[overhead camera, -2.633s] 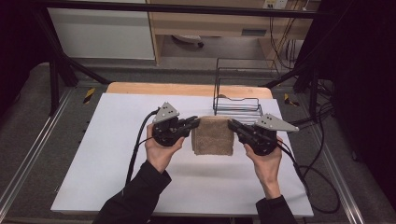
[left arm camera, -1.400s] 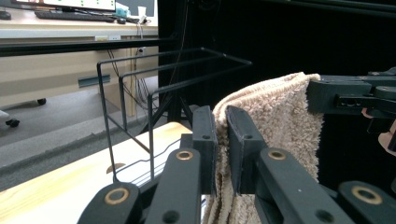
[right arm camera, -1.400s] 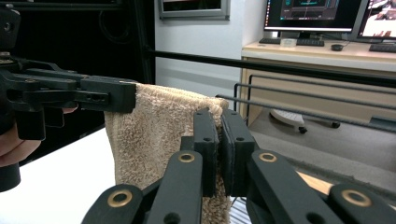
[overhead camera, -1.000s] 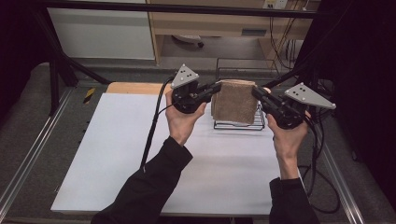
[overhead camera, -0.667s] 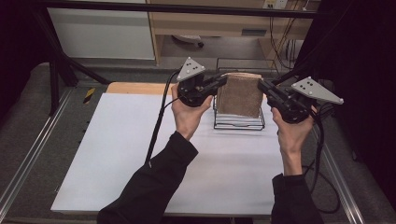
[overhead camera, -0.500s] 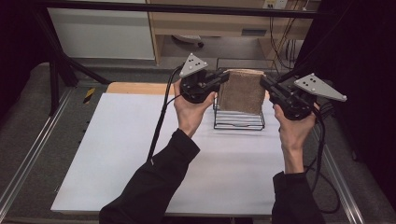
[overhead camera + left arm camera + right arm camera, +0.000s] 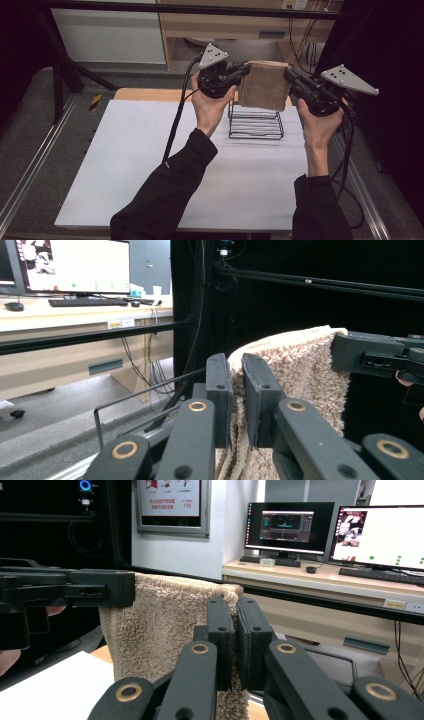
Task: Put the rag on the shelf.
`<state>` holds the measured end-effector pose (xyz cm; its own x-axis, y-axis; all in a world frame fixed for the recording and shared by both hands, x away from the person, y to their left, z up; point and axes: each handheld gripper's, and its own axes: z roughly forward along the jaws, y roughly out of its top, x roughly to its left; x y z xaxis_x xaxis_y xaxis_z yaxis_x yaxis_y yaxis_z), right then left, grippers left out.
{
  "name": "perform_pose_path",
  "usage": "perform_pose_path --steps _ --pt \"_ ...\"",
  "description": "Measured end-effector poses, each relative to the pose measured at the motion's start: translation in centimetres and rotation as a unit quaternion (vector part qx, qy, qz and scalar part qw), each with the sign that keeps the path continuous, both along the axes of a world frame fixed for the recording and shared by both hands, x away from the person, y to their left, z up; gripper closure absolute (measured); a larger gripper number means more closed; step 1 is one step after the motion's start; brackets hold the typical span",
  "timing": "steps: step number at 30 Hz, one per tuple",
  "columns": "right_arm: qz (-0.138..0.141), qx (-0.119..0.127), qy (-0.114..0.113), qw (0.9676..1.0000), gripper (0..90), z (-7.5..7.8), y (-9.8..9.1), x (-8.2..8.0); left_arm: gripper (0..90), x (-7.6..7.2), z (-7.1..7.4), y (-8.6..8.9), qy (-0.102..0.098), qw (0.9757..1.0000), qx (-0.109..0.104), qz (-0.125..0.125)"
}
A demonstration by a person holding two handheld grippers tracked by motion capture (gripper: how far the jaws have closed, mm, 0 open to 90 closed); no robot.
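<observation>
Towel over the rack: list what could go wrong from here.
1. The towel hangs in the air, pinched only at its top corners by the left gripper and the right gripper; if either grip slips, that side may drop.
2. Its lower edge hangs close above the wire rack and could snag a wire or bunch instead of draping.
3. The rack looks light; a dragging towel might shift or tip it.

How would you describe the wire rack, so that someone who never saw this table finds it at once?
Look at the white table top, then at its far edge on the right side. There stands a small black wire rack, directly below the beige fluffy towel held in the air. It is the one open frame of thin bars standing on the white surface.
</observation>
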<state>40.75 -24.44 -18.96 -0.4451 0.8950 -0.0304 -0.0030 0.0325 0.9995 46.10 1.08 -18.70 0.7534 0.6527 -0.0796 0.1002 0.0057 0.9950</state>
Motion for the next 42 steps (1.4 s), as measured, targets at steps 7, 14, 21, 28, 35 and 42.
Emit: perform_pose_path --steps 7,14,21,28,35,42 --pt "-0.003 0.002 -0.005 1.0000 86.2 0.6 -0.1 0.7 81.9 0.8 0.6 -0.3 -0.005 1.0000 -0.004 0.001" --pt "-0.008 0.000 -0.009 0.9999 86.3 1.4 -0.4 1.5 81.9 1.6 1.3 -0.9 -0.009 0.9999 -0.005 0.008" --pt "-0.011 0.003 -0.012 0.9999 86.2 1.8 -0.9 2.5 81.9 2.4 1.9 -1.4 -0.013 0.9998 -0.001 0.013" --pt "-0.012 0.001 -0.016 0.9998 86.2 2.1 -1.2 3.7 81.8 3.3 2.2 -1.7 -0.015 0.9997 -0.003 0.018" --pt "-0.012 0.007 -0.018 0.9997 86.2 2.3 -1.3 4.9 81.8 4.0 2.8 -2.0 -0.021 0.9993 0.002 0.031" --pt "-0.013 0.011 -0.017 0.9997 86.2 2.4 -1.5 6.1 81.8 5.0 2.8 -2.4 -0.018 0.9991 0.001 0.038"
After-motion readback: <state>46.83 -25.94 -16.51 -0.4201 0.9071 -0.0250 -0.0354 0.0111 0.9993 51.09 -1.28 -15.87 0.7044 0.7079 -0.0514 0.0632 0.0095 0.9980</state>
